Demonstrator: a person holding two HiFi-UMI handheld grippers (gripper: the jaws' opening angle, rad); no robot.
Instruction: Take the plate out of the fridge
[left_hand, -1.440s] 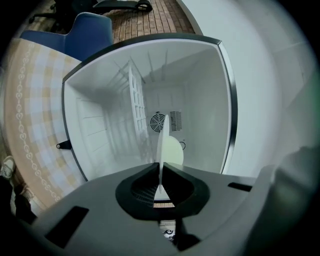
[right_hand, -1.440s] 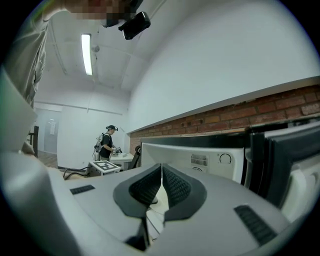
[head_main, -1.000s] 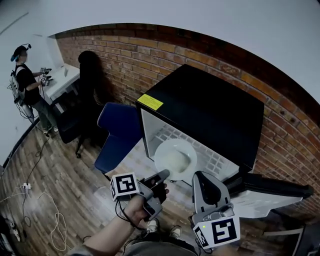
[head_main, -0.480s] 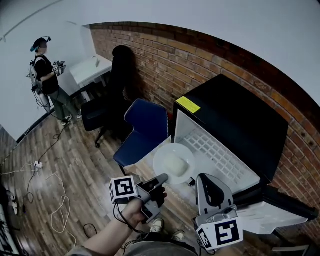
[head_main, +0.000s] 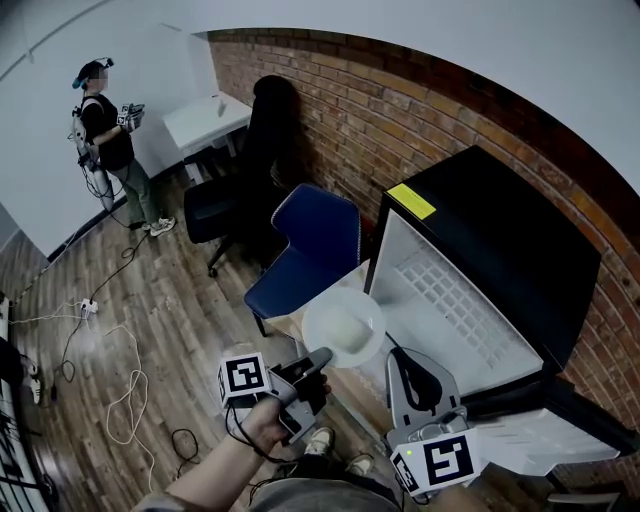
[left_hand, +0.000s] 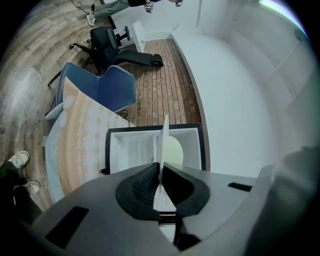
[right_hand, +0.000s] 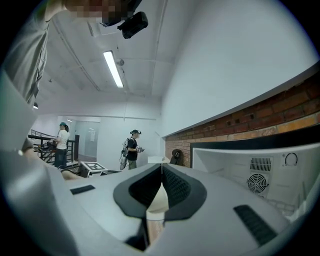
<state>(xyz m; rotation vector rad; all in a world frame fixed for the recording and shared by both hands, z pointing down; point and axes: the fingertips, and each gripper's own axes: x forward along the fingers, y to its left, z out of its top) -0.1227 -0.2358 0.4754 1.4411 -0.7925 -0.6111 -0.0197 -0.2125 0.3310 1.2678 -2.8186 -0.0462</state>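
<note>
Head view has the left gripper (head_main: 322, 356) clamped on the near rim of the round white plate (head_main: 343, 327), which sits just ahead of its jaws. A second ago the plate lay on the wire shelf inside the black fridge with the white interior (head_main: 470, 300). Now it is clear of the cabinet, up and off to that gripper's right. Left gripper view shows the plate edge-on, pinched between the pads (left_hand: 150, 181), with the open fridge beyond and behind it.

The padded blue chair (head_main: 310, 245) now stands ahead and left of the left gripper, closer in the picture than before. The right gripper (head_main: 402, 356) hangs beside the left one as before, jaws pressed together on nothing, the fridge's white door (head_main: 540, 430) on its right.
</note>
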